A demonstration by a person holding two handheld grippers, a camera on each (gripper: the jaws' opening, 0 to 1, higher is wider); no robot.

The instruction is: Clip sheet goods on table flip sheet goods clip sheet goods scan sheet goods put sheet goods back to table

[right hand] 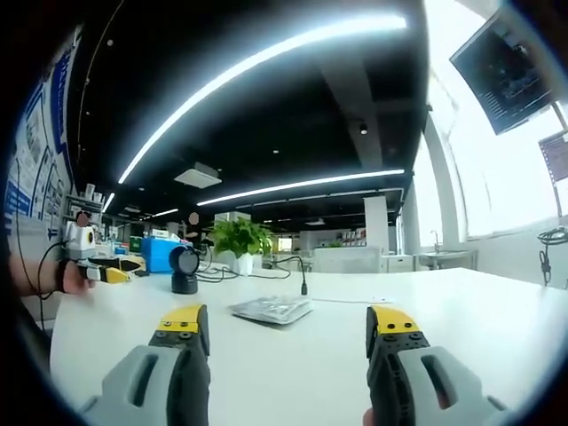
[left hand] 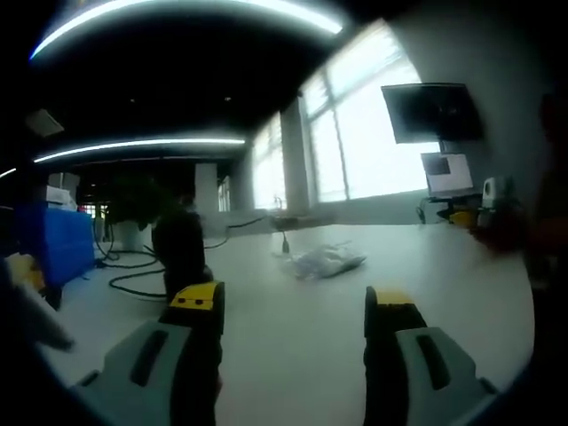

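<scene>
Right gripper view: both grippers (right hand: 288, 333) (left hand: 293, 306) agape, holding nil | sheet goods (right hand: 272, 309) flat mid-table (right hand: 461, 311), bare top all round

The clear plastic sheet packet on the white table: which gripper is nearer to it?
Probably right, though it is close. The right gripper faces the clear plastic sheet packet slightly nearer; the left gripper seems farther.

— What's on my left feed?
— My left gripper (left hand: 293, 311) has its jaws spread with nothing between them, over the white table (left hand: 293, 355). The sheet goods (left hand: 327, 261) lie at twelve o'clock; a black scanner (left hand: 180, 250) stands at ten o'clock.
</scene>
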